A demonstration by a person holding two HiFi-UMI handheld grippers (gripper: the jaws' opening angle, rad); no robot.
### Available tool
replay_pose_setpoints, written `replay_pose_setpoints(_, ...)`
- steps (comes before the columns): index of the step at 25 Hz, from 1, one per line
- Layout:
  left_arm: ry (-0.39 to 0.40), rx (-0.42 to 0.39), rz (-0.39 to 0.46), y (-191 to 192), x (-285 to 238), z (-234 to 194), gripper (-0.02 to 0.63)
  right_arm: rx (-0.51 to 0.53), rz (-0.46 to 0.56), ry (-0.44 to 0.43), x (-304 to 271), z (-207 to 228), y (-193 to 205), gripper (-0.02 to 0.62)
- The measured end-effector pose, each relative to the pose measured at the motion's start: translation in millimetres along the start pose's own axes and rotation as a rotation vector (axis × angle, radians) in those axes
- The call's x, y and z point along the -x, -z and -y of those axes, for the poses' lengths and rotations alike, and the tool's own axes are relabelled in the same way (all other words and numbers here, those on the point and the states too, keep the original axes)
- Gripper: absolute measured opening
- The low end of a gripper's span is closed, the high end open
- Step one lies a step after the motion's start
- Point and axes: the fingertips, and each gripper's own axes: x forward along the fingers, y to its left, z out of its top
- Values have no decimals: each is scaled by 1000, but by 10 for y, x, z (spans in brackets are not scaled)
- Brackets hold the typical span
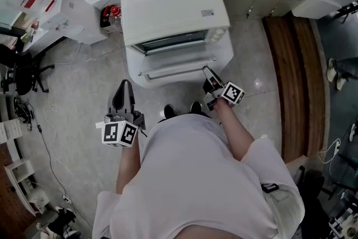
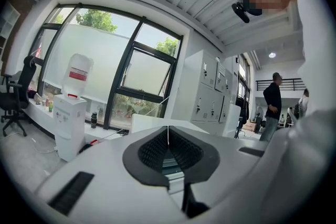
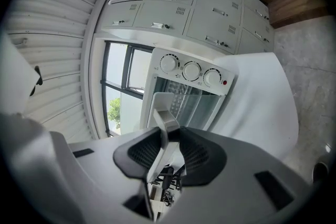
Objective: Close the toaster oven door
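Note:
The white toaster oven (image 1: 173, 8) stands in front of me on a low white stand, its door (image 1: 179, 59) folded down toward me. My right gripper (image 1: 208, 76) is at the right end of the door's handle bar (image 1: 173, 71). In the right gripper view the white handle (image 3: 164, 115) runs between the black pads, and the right gripper (image 3: 169, 141) is shut on it. Beyond it are the glass door (image 3: 197, 105) and the three knobs (image 3: 191, 71). My left gripper (image 1: 123, 92) hangs low at the left, away from the oven. Seen in its own view, the left gripper (image 2: 168, 139) is shut on nothing.
A white water dispenser (image 1: 67, 14) stands left of the oven, with an office chair (image 1: 22, 73) further left. A wooden strip (image 1: 296, 75) runs along the floor on the right. Grey lockers (image 3: 210, 13) line the wall. A person (image 2: 273, 102) stands far off.

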Motion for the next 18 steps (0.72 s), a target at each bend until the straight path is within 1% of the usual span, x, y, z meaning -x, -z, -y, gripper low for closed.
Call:
replay_pose_setpoints(6,-12,5,-9,-14,-7,-13,21,-7,4,-14,-43,-44,-49,118)
replay_pose_setpoints(13,-10,15,2,-1,-23,-34,21,-34,28,-40,-162,-145,-155,120)
replay_pose_setpoints(18,-21,22,5,14,-31,-54,21,-47,43,-31,-212,-135,-222,120)
